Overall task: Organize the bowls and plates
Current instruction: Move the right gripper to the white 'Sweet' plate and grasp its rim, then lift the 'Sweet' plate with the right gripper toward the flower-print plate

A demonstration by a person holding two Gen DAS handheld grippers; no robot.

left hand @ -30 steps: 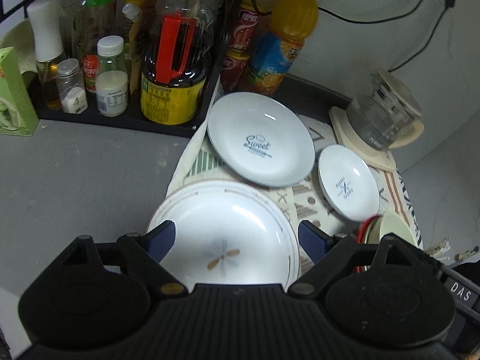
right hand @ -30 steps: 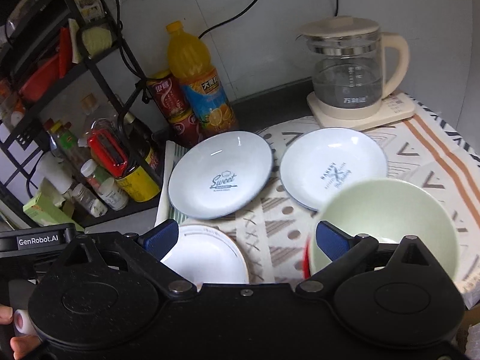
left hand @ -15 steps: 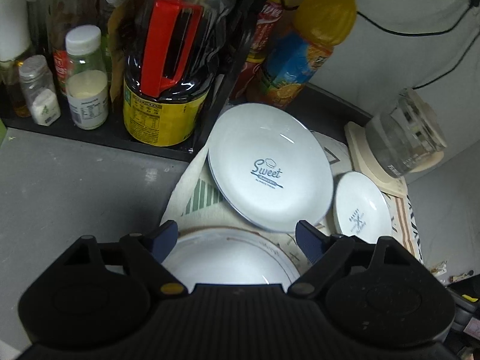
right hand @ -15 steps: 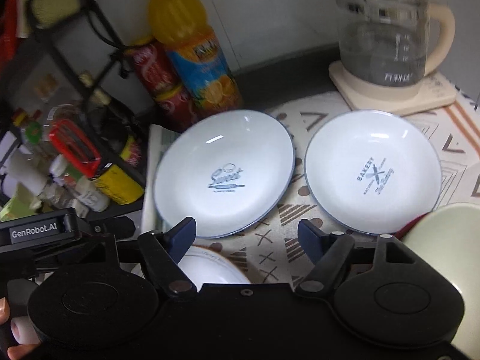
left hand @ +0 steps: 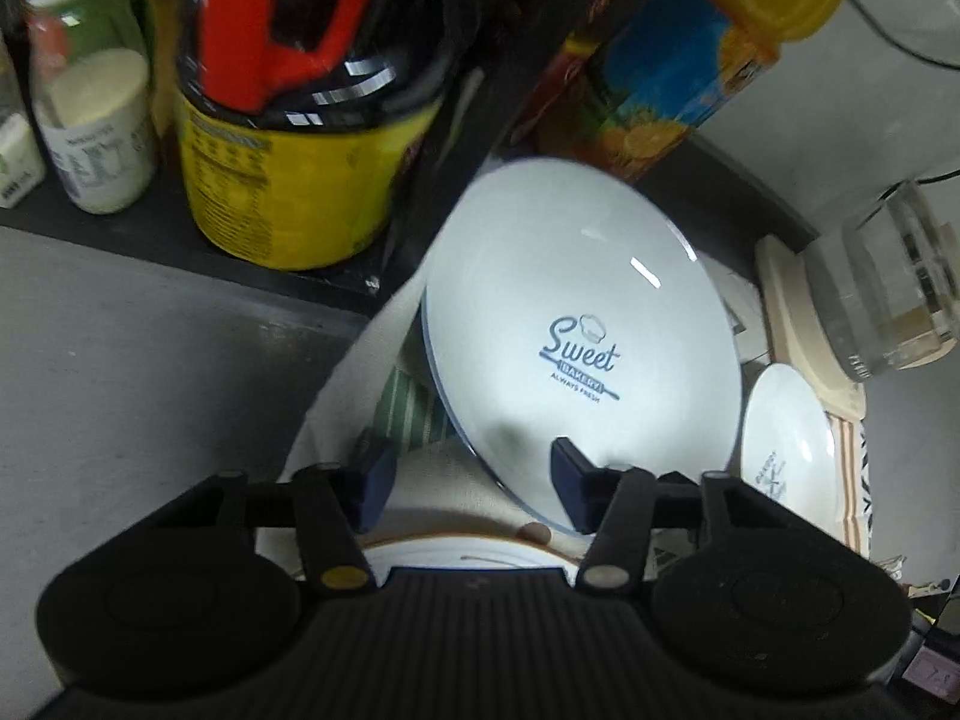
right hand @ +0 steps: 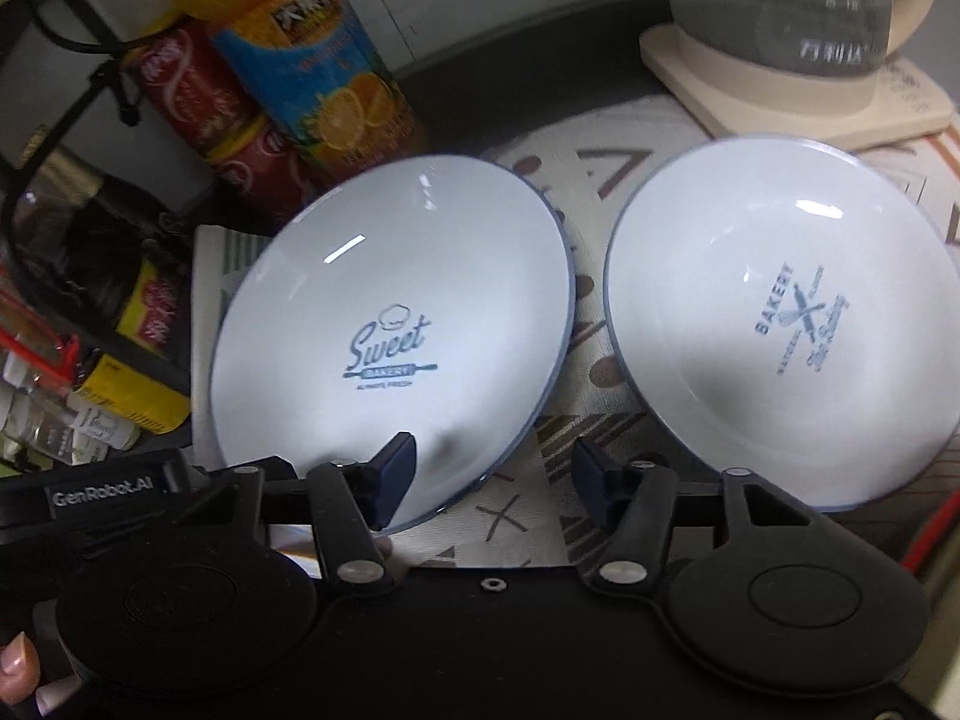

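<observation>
A white "Sweet Bakery" plate (left hand: 576, 324) (right hand: 396, 324) lies on the patterned mat. A second white "Bakery" plate (right hand: 786, 312) (left hand: 786, 438) lies to its right. My left gripper (left hand: 471, 477) is open, its jaws straddling the near-left rim of the Sweet plate. My right gripper (right hand: 492, 480) is open, its left finger over the Sweet plate's near rim, its right finger over the mat between the two plates. A large white plate with a brown rim (left hand: 456, 552) lies just under my left gripper.
A black rack (left hand: 180, 252) holds a yellow-labelled bottle (left hand: 288, 180) and small jars (left hand: 96, 120) at the left. An orange juice bottle (right hand: 312, 72) and red cans (right hand: 204, 96) stand behind the plates. A glass kettle on a cream base (right hand: 798, 54) stands back right.
Both grippers have moved forward and down toward the Sweet plate and narrowed somewhat. The green bowl has dropped out of the right wrist view.
</observation>
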